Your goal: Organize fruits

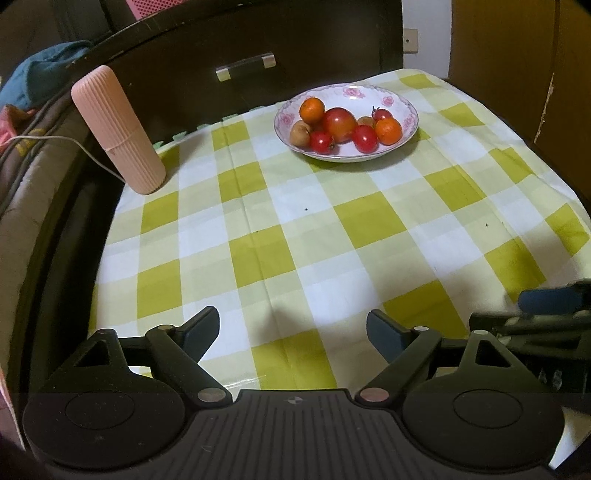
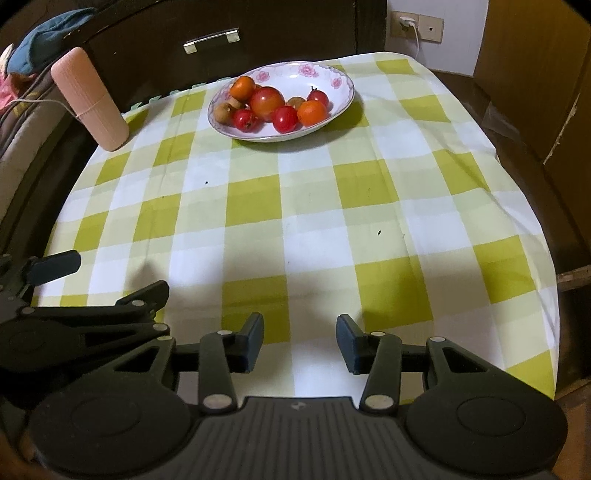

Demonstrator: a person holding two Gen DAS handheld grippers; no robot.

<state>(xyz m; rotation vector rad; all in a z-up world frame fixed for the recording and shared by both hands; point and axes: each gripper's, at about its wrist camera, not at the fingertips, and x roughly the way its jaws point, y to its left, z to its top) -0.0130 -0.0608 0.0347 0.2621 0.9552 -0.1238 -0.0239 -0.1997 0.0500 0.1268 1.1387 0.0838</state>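
Observation:
A white floral plate (image 1: 400,96) (image 2: 341,79) stands at the far side of the checked tablecloth. It holds several fruits: a big red apple (image 1: 340,123) (image 2: 268,102), two oranges (image 1: 388,131) (image 2: 312,112), small red tomatoes (image 1: 364,138) (image 2: 284,119) and brown longans (image 1: 300,133) (image 2: 224,110). My left gripper (image 1: 293,334) hovers over the near cloth, open wide, nothing between its fingers. My right gripper (image 2: 300,341) also hangs near the front edge, its jaws partly apart and empty. Each gripper shows at the edge of the other's view.
A pink ribbed cylinder case (image 1: 118,133) (image 2: 90,99) leans at the table's far left corner beside a white cable (image 1: 55,139). A dark drawer front with a metal handle (image 1: 245,66) (image 2: 211,40) stands behind the table. A wall socket (image 2: 406,23) is at the back right.

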